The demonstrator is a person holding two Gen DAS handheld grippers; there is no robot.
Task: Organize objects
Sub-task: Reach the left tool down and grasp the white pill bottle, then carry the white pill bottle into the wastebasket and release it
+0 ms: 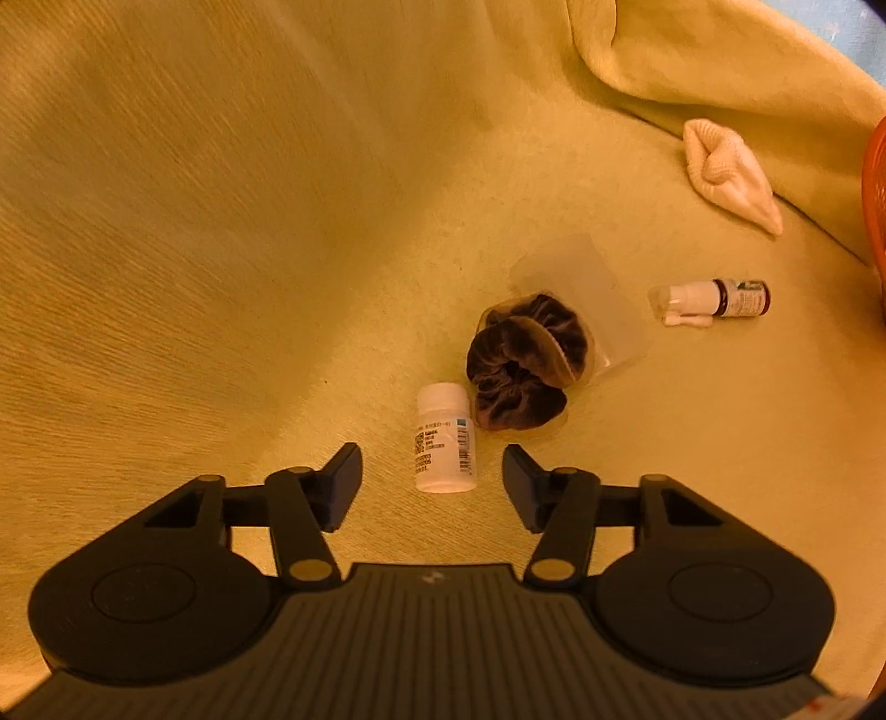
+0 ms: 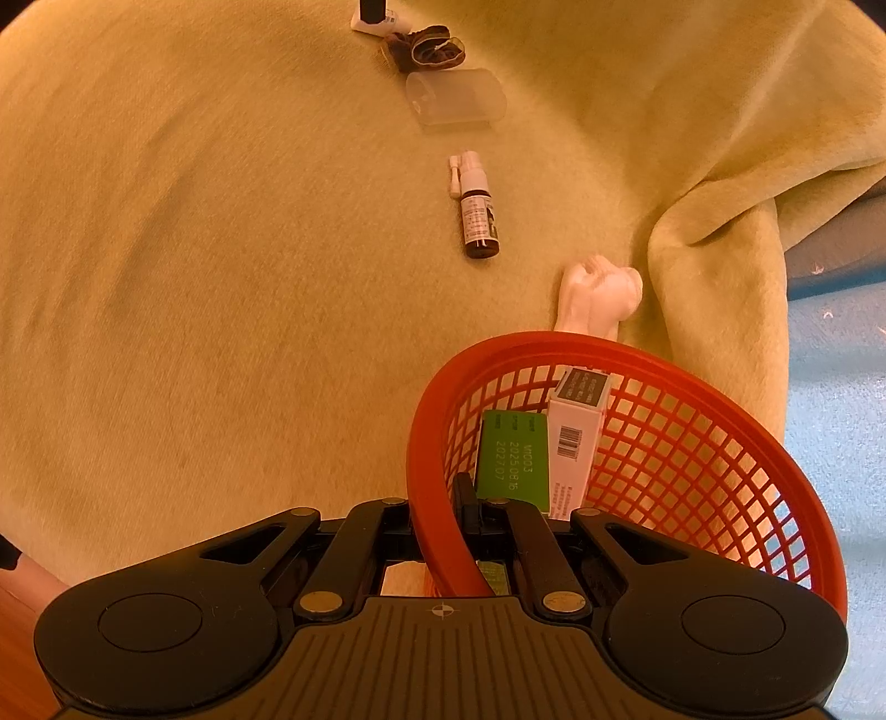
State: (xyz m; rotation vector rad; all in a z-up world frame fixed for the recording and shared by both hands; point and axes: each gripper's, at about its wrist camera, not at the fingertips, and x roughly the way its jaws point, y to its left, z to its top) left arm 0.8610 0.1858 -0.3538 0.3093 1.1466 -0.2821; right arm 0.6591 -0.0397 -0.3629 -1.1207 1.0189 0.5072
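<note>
In the left wrist view my left gripper (image 1: 432, 471) is open just above the yellow blanket, and a white pill bottle (image 1: 444, 438) lies on its side between the fingertips, untouched. A brown scrunchie (image 1: 523, 372) in a clear bag lies just beyond it. A small spray bottle (image 1: 714, 302) and a rolled white sock (image 1: 731, 174) lie farther right. My right gripper (image 2: 443, 518) is shut on the near rim of the red mesh basket (image 2: 692, 387), which holds a green box (image 2: 512, 462) and a white box (image 2: 576, 437). The spray bottle (image 2: 477, 213) and sock (image 2: 601, 299) lie beyond the basket.
The yellow blanket (image 1: 221, 221) covers the whole surface, with a raised fold (image 2: 720, 232) at the right. The bag's clear plastic (image 2: 457, 99) lies near the scrunchie (image 2: 429, 50). Blue fabric (image 2: 836, 387) shows past the blanket's right edge. The basket's edge (image 1: 875, 183) shows at far right.
</note>
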